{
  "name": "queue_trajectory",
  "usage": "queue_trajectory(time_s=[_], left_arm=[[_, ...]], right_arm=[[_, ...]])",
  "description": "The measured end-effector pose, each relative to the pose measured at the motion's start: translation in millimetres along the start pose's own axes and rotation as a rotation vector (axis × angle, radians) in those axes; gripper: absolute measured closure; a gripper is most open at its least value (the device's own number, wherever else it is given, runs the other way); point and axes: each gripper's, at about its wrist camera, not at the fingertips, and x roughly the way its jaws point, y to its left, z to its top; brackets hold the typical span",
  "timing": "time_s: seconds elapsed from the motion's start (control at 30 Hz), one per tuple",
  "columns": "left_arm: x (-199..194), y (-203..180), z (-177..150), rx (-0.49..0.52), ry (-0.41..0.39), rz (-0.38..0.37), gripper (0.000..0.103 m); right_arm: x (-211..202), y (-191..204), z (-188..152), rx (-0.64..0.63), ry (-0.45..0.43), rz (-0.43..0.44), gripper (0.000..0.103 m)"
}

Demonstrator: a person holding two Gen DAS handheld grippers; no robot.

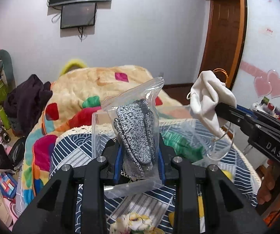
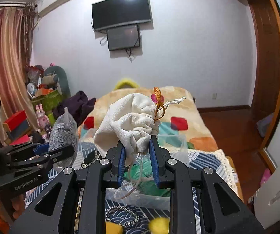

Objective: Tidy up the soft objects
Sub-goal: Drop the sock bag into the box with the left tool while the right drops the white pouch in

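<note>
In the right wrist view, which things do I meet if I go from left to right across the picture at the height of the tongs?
Left tongs → zip bag with grey knit fabric → white drawstring pouch held in the right tongs → clear plastic box with green cloth → wooden floor.

"DAS" printed on right gripper (image 1: 218, 110) body; "GenRobot.AI" on left gripper (image 2: 69, 152) body. Nothing else legible.
</note>
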Motion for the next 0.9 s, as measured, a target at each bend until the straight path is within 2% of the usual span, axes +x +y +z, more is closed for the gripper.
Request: queue_trajectory(time_s=[0.43,0.67,0.73,0.8,0.9], left_arm=[[62,-9,-12,0.032,0.173,-0.031,0.073],[67,-10,-12,0.024,0.192,-0.034,0.072],[68,-10,-11,0.026,0.195,-0.029,0.068],[64,-9,-11,0.019,0.191,-0.030,0.058],[57,-8,-11,0.017,0.175,-0.034,0.052]], right_arm=[[58,-4,-19,0.047,0.223,0.044,0.082],[67,-4,-26,0.026,0.289,0.047,0.082],[66,-3,-26,0.018,0.299,0.049,0.079],[67,-3,-24,0.010,0.302,0.045,0.079],[64,-1,-23,-0.002,0.305,0.035,0.073]])
